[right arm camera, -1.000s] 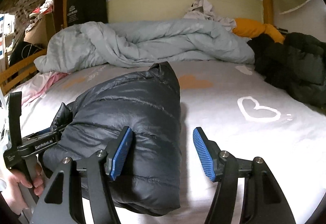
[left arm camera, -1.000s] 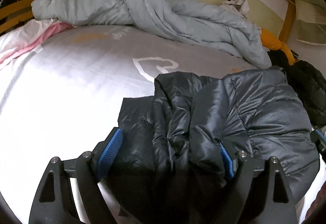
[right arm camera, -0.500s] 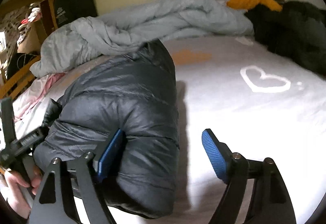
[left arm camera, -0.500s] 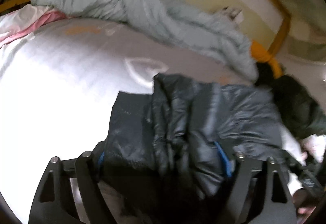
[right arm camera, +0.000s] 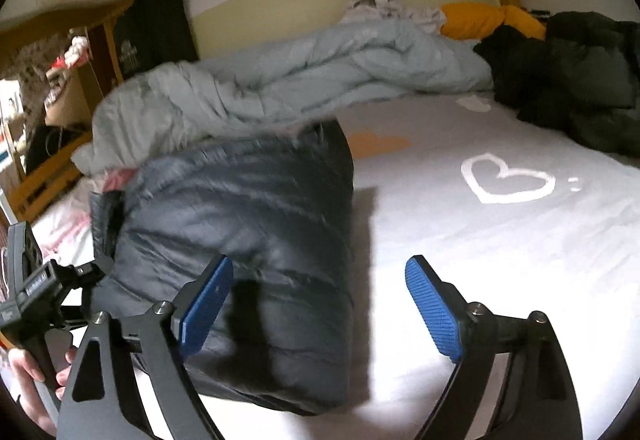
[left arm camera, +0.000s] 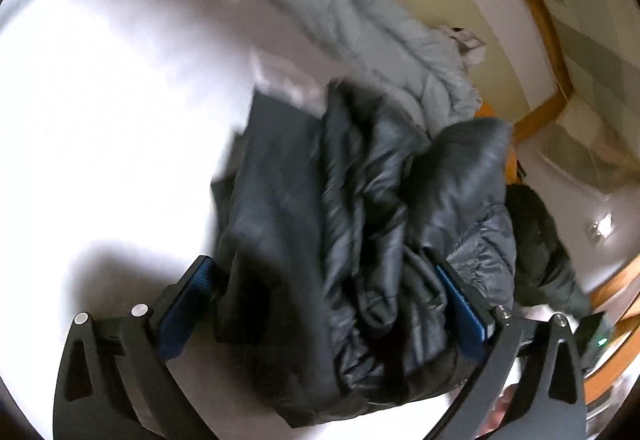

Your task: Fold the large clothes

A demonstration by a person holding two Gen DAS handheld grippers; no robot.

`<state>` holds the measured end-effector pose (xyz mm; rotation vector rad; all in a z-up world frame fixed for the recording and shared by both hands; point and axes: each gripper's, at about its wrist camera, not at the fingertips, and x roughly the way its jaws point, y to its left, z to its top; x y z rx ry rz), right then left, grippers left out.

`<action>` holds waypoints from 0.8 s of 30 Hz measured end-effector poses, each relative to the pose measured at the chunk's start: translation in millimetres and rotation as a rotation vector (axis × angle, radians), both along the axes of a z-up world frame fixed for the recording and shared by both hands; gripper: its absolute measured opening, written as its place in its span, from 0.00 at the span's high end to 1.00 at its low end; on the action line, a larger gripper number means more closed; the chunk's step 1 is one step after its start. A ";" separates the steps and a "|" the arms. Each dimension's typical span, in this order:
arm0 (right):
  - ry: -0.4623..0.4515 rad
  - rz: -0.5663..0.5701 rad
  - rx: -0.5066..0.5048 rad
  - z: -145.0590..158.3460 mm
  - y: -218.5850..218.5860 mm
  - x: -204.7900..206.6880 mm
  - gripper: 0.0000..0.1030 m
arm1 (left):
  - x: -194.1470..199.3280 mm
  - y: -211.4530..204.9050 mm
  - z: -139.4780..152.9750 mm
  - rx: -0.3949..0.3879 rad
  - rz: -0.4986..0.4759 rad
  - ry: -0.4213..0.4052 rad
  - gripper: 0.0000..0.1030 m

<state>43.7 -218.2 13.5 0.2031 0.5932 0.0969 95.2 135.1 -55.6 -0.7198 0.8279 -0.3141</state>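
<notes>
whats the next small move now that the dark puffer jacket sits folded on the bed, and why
Probably back both grippers off. The folded jacket rests on the sheet; the left gripper is opening with the bundle between its pads, and the right gripper is opening beside it.

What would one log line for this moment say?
jacket: folded on bed | left hand-held gripper: opening, jacket between | right hand-held gripper: opening, empty

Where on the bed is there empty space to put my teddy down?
The widest bare patch is the white sheet around the heart print, between the folded dark puffer jacket and the black coat pile. There is more bare sheet on the jacket's other side. It is crowded along the back: the light blue duvet and an orange pillow.
</notes>
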 end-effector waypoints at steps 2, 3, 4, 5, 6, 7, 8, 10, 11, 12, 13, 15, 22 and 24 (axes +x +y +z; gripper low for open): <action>0.034 0.006 0.010 -10.4 0.6 5.7 0.13 | -2.8 -4.4 0.4 0.026 -0.003 -0.015 0.00; 0.044 0.008 0.025 -14.2 -0.8 8.3 0.13 | -3.3 -7.3 0.5 0.030 -0.012 -0.015 0.00; 0.054 0.011 0.046 -18.1 -2.0 10.2 0.13 | -3.1 -9.6 -1.1 0.017 -0.027 -0.009 0.00; 0.070 0.021 0.086 -23.6 -4.2 13.5 0.13 | -5.9 -11.2 -2.7 0.007 -0.041 -0.006 0.00; 0.082 0.032 0.116 -27.2 -5.6 15.5 0.13 | -5.8 -12.5 -2.8 0.006 -0.047 -0.006 0.00; 0.096 0.045 0.151 -31.2 -7.2 18.2 0.13 | -5.4 -13.7 -2.4 0.003 -0.054 -0.008 0.00; 0.108 0.058 0.184 -35.0 -8.9 20.3 0.13 | -4.2 -14.9 -0.9 -0.004 -0.064 -0.008 0.00; 0.126 0.084 0.236 -40.9 -10.6 23.3 0.13 | -1.2 -18.3 -0.5 -0.015 -0.088 -0.005 0.00; 0.144 0.110 0.269 -44.8 -10.6 26.1 0.13 | -0.8 -20.4 -0.4 -0.012 -0.096 -0.006 0.00; 0.158 0.129 0.293 -47.4 -9.7 27.9 0.13 | 0.0 -22.2 -0.1 -0.006 -0.102 -0.009 0.00; 0.165 0.138 0.304 -49.3 -8.7 29.3 0.12 | 2.8 -23.7 -0.2 -0.004 -0.107 -0.012 0.00; 0.156 0.135 0.273 -49.2 -4.2 28.8 0.13 | 3.8 -23.9 -0.8 -0.013 -0.114 -0.030 0.02; 0.063 0.127 0.141 -31.3 7.2 14.3 0.43 | -2.2 -31.3 20.5 0.069 -0.157 -0.151 0.50; 0.048 0.127 0.120 -24.8 7.0 10.2 0.46 | -2.5 -34.8 25.9 0.076 -0.161 -0.176 0.53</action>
